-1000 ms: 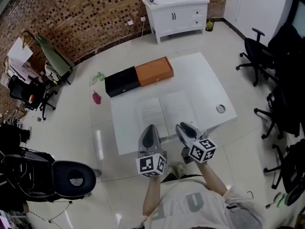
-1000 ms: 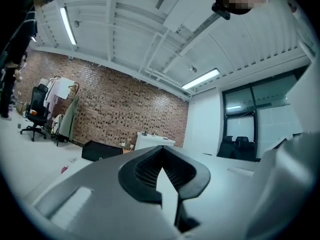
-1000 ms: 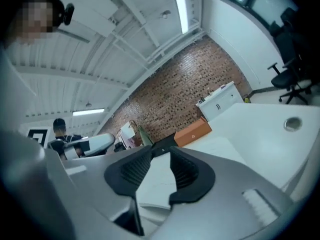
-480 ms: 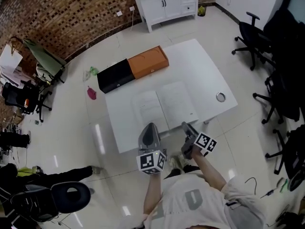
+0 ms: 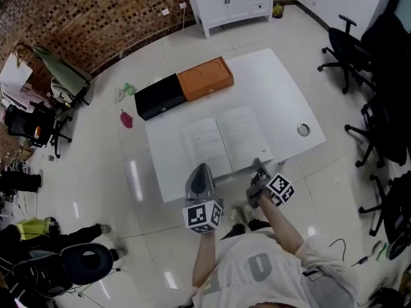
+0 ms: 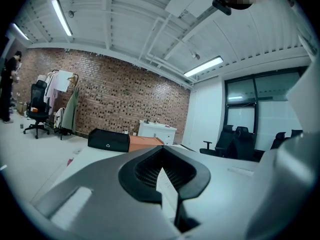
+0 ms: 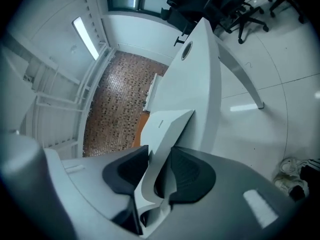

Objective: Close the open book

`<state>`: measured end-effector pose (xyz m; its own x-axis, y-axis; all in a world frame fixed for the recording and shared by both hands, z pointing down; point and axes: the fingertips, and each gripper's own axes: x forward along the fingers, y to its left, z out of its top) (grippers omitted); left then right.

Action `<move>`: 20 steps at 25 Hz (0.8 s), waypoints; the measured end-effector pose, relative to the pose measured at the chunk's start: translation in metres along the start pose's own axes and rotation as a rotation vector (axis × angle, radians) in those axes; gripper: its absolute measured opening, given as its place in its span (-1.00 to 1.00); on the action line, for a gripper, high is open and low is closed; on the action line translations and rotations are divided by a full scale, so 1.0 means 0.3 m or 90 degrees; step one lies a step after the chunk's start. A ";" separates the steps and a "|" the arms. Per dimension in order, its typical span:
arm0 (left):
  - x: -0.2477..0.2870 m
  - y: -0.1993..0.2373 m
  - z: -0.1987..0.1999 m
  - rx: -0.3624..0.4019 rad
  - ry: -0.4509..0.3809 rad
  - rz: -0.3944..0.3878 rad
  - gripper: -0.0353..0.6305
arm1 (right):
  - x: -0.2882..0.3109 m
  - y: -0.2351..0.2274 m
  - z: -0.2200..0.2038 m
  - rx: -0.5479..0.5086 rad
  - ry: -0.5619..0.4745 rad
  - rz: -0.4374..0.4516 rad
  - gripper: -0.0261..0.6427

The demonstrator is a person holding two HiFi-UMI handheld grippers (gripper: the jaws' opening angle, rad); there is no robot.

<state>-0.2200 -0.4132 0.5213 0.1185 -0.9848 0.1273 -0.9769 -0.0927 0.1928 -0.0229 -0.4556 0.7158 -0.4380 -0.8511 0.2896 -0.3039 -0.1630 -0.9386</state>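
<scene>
White open book (image 5: 226, 140) looks light and floppy; my right gripper (image 5: 259, 169) jaws, just closing, pinch its right edge; left gripper (image 5: 201, 175) jaws together, empty.

A brown brick wall (image 5: 96, 18) borders the glossy white tiled floor (image 5: 90, 165), and a white cabinet (image 5: 234, 2) stands against it. Black office chairs (image 5: 347, 55) stand to the right of the white worktop (image 5: 270, 88). Strip lights (image 6: 205, 66) shine on the ceiling.

No word can be read. The shirt (image 5: 282, 281) bears one large pale shape like a U. The black box (image 6: 108, 140) carries a small round logo, too small to read. Print on the book (image 5: 228, 136) is too faint. The left cube (image 5: 203, 215) and right cube (image 5: 279, 189) show black-and-white square marker patterns.
</scene>
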 end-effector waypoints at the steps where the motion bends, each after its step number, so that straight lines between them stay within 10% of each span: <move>1: -0.007 -0.009 -0.005 0.001 0.000 0.001 -0.85 | -0.010 -0.009 0.007 0.008 -0.004 0.005 -0.50; 9: -0.039 0.038 0.000 -0.025 0.000 0.018 -0.85 | -0.035 0.148 -0.019 -0.070 -0.007 0.047 -0.69; 20: -0.102 0.066 0.010 -0.022 -0.009 0.037 -0.85 | -0.029 0.395 -0.214 -0.541 0.042 0.073 -0.69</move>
<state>-0.2435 -0.3853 0.5184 0.0590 -0.9903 0.1255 -0.9753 -0.0303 0.2189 -0.1094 -0.4355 0.6141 -0.5455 -0.8041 0.2364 -0.7733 0.3741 -0.5119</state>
